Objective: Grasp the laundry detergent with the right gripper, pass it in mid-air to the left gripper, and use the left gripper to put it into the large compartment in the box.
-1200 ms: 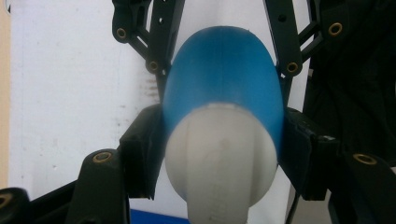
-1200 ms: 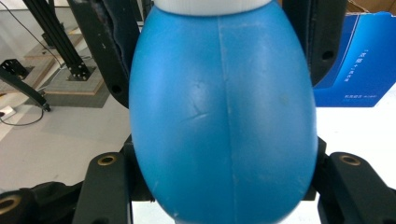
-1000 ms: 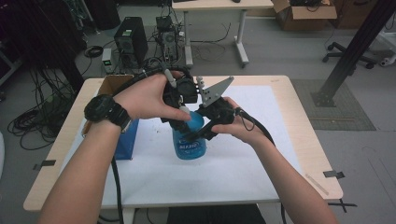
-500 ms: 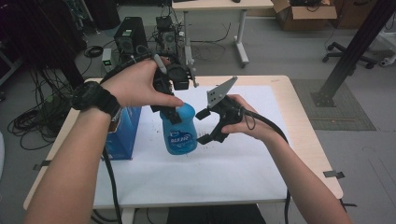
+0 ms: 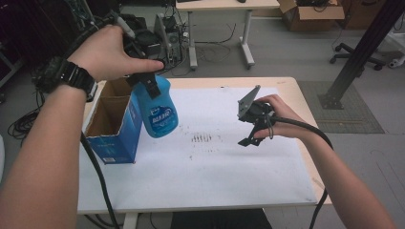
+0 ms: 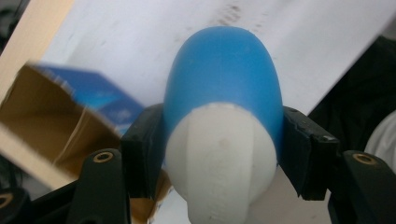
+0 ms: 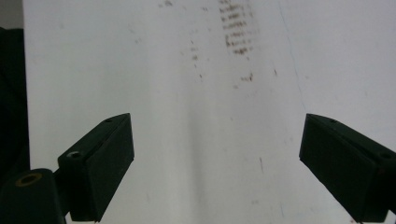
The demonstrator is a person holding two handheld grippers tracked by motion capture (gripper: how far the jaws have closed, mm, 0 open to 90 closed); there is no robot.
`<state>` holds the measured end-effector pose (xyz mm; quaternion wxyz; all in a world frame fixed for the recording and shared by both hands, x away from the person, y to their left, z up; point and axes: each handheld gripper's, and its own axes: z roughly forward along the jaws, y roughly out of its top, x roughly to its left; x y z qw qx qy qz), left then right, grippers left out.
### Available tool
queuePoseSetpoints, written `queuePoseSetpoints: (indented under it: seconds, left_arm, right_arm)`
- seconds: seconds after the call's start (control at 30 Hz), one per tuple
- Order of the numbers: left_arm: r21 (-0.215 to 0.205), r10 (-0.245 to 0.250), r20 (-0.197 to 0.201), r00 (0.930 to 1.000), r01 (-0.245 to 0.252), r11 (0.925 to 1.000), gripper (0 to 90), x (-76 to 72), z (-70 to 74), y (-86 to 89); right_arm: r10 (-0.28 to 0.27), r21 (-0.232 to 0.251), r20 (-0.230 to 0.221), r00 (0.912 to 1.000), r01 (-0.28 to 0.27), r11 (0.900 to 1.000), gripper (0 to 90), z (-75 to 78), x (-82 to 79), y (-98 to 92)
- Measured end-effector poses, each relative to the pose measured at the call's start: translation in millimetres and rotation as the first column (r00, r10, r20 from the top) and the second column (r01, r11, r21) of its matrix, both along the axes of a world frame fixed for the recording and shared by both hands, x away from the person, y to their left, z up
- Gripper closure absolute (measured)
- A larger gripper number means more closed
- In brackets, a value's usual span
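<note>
Far left: open cardboard box (image 5: 112, 125), blue-printed sides, is standing on the table's left part, flaps up, brown interior showing; I cannot tell whether anything is lying inside.

Left gripper (image 5: 145, 81) is pinching the blue bottle (image 5: 158, 107) high up, pads pressing the shoulder on both sides just below the white cap (image 6: 219, 158). Bottle is hanging clear of the white sheet (image 5: 215, 167), just beside the box's right wall and above its rim level.

Risks, as judged:
- Grip is sitting on a rounded, tapering shoulder. Bottle is looking smooth, so it may be creeping down out of the pads if the hand tilts or jolts; a drop from here would be landing on the sheet or the box edge.
- If the box is the destination, the bottle's base may be catching the near flap or right wall, tipping the light box or shoving it leftward toward the table edge (image 5: 90, 107).
- Cable (image 5: 98, 176) from this gripper is trailing down past the box's front corner; it may be snagging there.

Centre: sheet is carrying a patch of dark smudges (image 5: 201, 138); nothing is standing in the path.

Right: right gripper (image 5: 251, 138) is hovering low over the sheet, well apart from the bottle, jaws spread with nothing between them, having just been opening. It is not supporting the bottle, so the left grip alone is bearing the load.
</note>
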<state>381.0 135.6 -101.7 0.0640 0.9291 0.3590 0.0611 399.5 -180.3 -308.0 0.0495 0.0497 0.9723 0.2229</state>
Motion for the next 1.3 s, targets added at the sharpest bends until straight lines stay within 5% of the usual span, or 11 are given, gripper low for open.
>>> queuePoseSetpoints:
  seconds: [0.03, 0.13, 0.23, 0.33, 0.57, 0.73, 0.8, 0.9, 0.97, 1.07, 1.3]
  left_arm:
    - [0.0, 0.0, 0.0, 1.0, 0.0, 1.0, 38.2, 0.0, 0.0, 0.0]
    - [0.009, 0.118, 0.018, 0.9928, -0.119, 0.9929, 38.2, 4.8, 5.2, 11.3]
    - [0.0, 0.25, 0.048, 0.9671, -0.25, 0.9682, 38.2, 8.7, 10.0, 23.0]
    - [-0.017, 0.372, 0.068, 0.9255, -0.372, 0.928, 38.2, 12.3, 16.2, 37.8]
    - [-0.055, 0.597, 0.084, 0.7978, -0.595, 0.8022, 38.2, 16.3, 23.2, 72.7]
    - [-0.04, 0.673, 0.103, 0.7321, -0.673, 0.7383, 38.2, 18.2, 19.6, 93.2]
    - [-0.037, 0.693, 0.106, 0.713, -0.694, 0.7192, 38.2, 18.7, 16.5, 100.7]
    - [-0.045, 0.717, 0.106, 0.6892, -0.717, 0.6958, 38.2, 19.0, 11.0, 110.8]
    - [-0.047, 0.724, 0.1, 0.6827, -0.723, 0.6888, 38.2, 19.2, 6.3, 115.5]
    - [-0.051, 0.73, 0.091, 0.6768, -0.729, 0.6822, 38.2, 19.9, -0.4, 119.9]
    - [-0.031, 0.729, 0.078, 0.6804, -0.729, 0.684, 38.2, 23.2, -22.6, 121.9]
  right_arm:
    - [-0.008, -0.009, 0.002, 1.0, 0.008, 1.0, 10.4, -0.1, 0.9, -4.6]
    - [-0.027, -0.021, 0.006, 0.9996, 0.027, 0.999, 10.6, 0.2, 2.6, -13.5]
    - [-0.053, -0.024, 0.006, 0.9986, 0.053, 0.998, 11.0, 0.6, 5.7, -25.8]
    - [-0.073, -0.033, 0.012, 0.9972, 0.074, 0.997, 11.0, 1.6, 8.2, -35.6]
    - [-0.104, -0.062, 0.022, 0.9943, 0.105, 0.993, 11.0, 3.2, 12.4, -52.0]
    - [-0.115, -0.093, 0.028, 0.993, 0.117, 0.989, 10.8, 3.9, 14.0, -61.0]
    - [-0.119, -0.103, 0.028, 0.9925, 0.121, 0.987, 10.7, 4.0, 14.5, -64.2]
    - [-0.123, -0.111, 0.026, 0.9921, 0.125, 0.986, 10.6, 4.6, 15.5, -68.4]
    - [-0.128, -0.113, 0.027, 0.9914, 0.13, 0.985, 10.6, 5.1, 16.2, -70.6]
    - [-0.131, -0.117, 0.027, 0.991, 0.133, 0.984, 10.6, 5.5, 17.1, -73.0]
    - [-0.135, -0.123, 0.028, 0.9905, 0.137, 0.983, 10.7, 5.7, 17.2, -75.7]
